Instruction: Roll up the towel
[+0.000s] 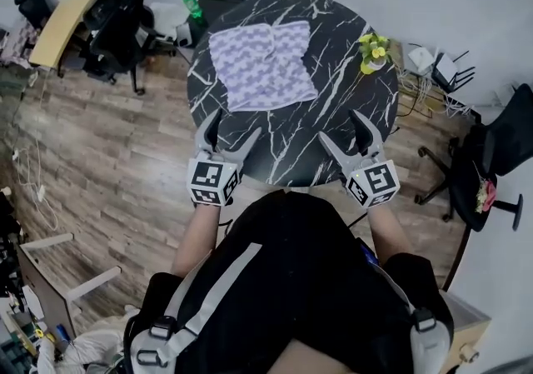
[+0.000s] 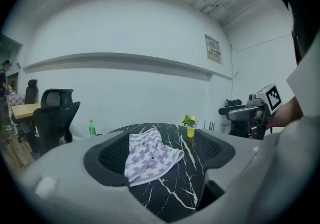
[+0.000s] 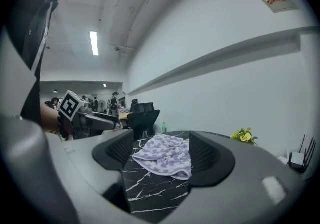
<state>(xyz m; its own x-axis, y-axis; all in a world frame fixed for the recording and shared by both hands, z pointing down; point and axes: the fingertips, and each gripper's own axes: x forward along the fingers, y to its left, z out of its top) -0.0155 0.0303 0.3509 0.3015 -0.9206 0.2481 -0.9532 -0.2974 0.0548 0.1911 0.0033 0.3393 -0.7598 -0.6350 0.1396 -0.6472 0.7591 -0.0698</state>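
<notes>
A white towel with a purple pattern (image 1: 262, 64) lies flat and a little rumpled on the far left part of the round black marble table (image 1: 333, 122). The towel (image 2: 150, 155) shows ahead between the left jaws, and the towel (image 3: 165, 155) shows the same way between the right jaws. My left gripper (image 1: 231, 132) hovers open over the table's near left edge, with nothing in it. At the near right edge my right gripper (image 1: 343, 129) is open and empty. Both are well short of the towel.
A small yellow pot of flowers (image 1: 373, 52) stands at the table's far right. A green bottle (image 1: 192, 4) sits beyond the far left rim. Black office chairs (image 1: 117, 18) stand at left and right (image 1: 491, 156). Cables and a white box (image 1: 433, 64) lie on the floor.
</notes>
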